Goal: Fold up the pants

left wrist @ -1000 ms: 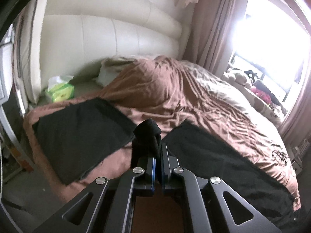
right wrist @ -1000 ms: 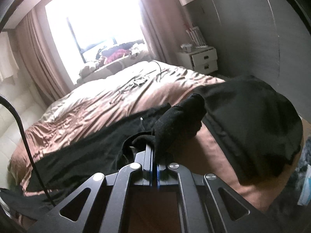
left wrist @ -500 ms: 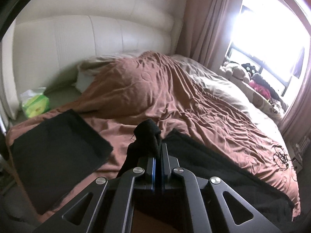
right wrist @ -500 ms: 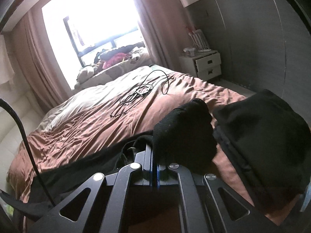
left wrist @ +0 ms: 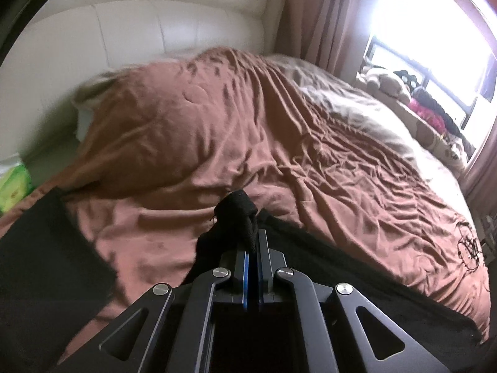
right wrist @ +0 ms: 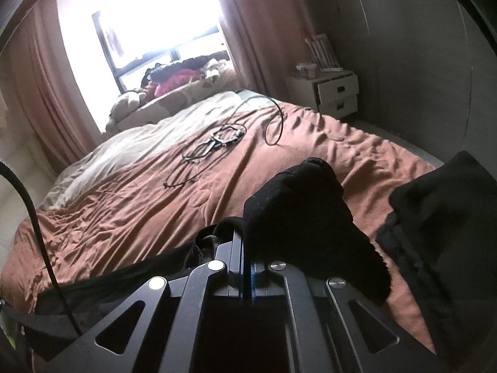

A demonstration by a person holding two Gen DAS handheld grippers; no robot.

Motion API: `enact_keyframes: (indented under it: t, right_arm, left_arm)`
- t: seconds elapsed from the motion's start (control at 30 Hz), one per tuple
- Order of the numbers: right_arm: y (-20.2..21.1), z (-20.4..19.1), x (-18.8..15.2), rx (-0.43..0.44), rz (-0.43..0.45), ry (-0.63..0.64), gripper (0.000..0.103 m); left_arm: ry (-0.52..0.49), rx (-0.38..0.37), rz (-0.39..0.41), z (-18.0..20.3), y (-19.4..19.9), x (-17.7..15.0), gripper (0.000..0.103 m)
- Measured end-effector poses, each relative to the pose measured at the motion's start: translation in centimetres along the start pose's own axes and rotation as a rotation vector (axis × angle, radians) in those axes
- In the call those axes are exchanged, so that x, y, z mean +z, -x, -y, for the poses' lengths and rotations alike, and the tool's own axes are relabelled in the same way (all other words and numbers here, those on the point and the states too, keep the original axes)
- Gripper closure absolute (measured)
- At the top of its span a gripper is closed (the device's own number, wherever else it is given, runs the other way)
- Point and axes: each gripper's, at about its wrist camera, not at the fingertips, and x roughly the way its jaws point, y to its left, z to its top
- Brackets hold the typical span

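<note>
The black pants (left wrist: 357, 276) lie across the near edge of a bed with a brown cover (left wrist: 248, 130). My left gripper (left wrist: 254, 242) is shut on a bunched corner of the pants (left wrist: 237, 214) and holds it above the bed. My right gripper (right wrist: 247, 248) is shut on another part of the pants (right wrist: 304, 214), which stands up in a thick fold over the fingers. The cloth between the two grips hangs along the bed's near edge (right wrist: 124, 276).
A folded black garment (left wrist: 40, 261) lies at the left of the bed, another dark pile (right wrist: 444, 217) at the right. Black cables (right wrist: 217, 143) lie mid-bed. A green tissue pack (left wrist: 12, 186), white headboard (left wrist: 139, 37), nightstand (right wrist: 335, 93) and window sill clutter (right wrist: 180, 77) surround it.
Both grippers have moved forward over the bed with the pants held. The folded garment slid towards the left edge of the left view, and the dark pile towards the right of the right view.
</note>
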Motion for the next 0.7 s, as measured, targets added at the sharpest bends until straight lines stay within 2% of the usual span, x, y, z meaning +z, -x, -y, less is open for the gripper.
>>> enact_keyframes:
  t: [0.13, 0.4, 0.7]
  right_arm:
    - [-3.5, -1.1, 0.4, -0.032, -0.029, 0.0, 0.103]
    - [-9.8, -3.1, 1.4, -0.099, -0.078, 0.014, 0.103]
    - [-14.9, -4.4, 1.0, -0.138, -0.12, 0.053, 0.103]
  left_arm:
    - [-0.033, 0.018, -0.037, 1.4, -3.6, 0.6, 0.099]
    - [-0.033, 0.053, -0.138, 2.2, -10.5, 0.8, 0.099]
    - [-0.045, 0.124, -0.205, 2.9, -16.0, 0.1, 0.098]
